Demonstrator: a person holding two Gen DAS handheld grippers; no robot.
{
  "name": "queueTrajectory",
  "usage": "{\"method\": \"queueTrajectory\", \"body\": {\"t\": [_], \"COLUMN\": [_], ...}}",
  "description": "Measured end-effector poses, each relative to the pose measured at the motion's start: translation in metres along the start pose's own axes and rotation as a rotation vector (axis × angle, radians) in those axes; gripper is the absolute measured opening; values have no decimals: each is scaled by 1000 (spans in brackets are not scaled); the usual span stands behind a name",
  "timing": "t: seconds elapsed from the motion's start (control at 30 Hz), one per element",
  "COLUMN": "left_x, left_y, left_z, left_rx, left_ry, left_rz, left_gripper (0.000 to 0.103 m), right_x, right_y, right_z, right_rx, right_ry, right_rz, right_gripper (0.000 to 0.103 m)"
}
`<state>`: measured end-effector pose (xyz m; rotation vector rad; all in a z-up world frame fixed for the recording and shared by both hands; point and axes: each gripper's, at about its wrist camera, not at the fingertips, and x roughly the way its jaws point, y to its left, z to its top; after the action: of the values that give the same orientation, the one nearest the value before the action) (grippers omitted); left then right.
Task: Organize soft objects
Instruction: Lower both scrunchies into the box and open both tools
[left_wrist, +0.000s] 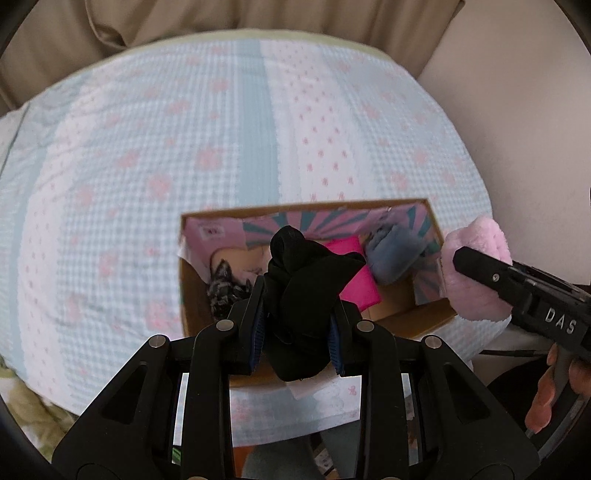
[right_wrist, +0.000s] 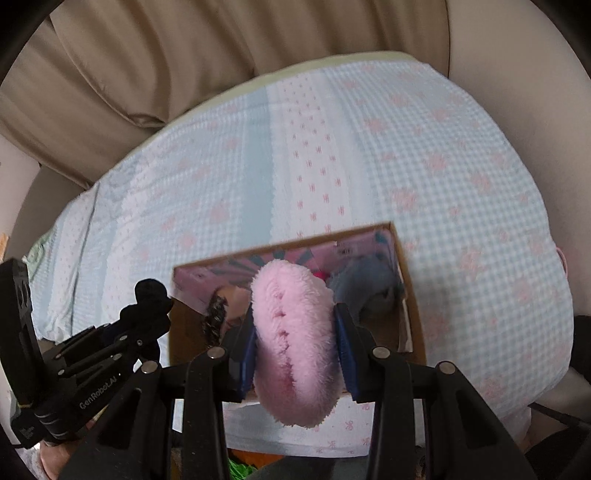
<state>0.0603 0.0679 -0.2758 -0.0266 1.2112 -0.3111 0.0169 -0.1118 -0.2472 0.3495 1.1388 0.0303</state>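
right wrist: pink plush (right_wrist: 295, 347) between hand-held gripper (right_wrist: 297, 354) pads.

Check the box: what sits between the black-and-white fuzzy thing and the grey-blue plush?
In the left wrist view, a bright pink cloth lies in the box between the fuzzy thing and the plush.
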Motion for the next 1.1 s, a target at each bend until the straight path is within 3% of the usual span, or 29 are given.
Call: {"method": "queueTrajectory", "body": {"t": [0.37,0.53,0.57,0.63,0.7,0.77,1.1], "left_x": [85,95,94,93,94,95,94], "left_y": [8,5,3,1,0,0,-1], "left_z": [0,11,15,19,24,28,32], "left_rx": [22,30,38,54,46,30,17], "left_ry": [70,75,71,63,67,60,84], "left_rz": [30,54,63,79,82,69,72], "left_gripper": [25,25,25,36,103,103,103], "right_x": [73,84,85,88,89,91,85], "right_y": [-17,-18,-17,-16,-13,-11,-8], "right_z": [-23,-20,-19,-18,-20,-24,-27], "right_rx": [-133,-162,-167,-180,-206,-230,-260], "right_ry": [80,96,102,112,114,122,138], "right_rz": [-50,-34,-26,-7,-3,14,-15], "right_gripper": [35,36,42,52,93,103,103]}}
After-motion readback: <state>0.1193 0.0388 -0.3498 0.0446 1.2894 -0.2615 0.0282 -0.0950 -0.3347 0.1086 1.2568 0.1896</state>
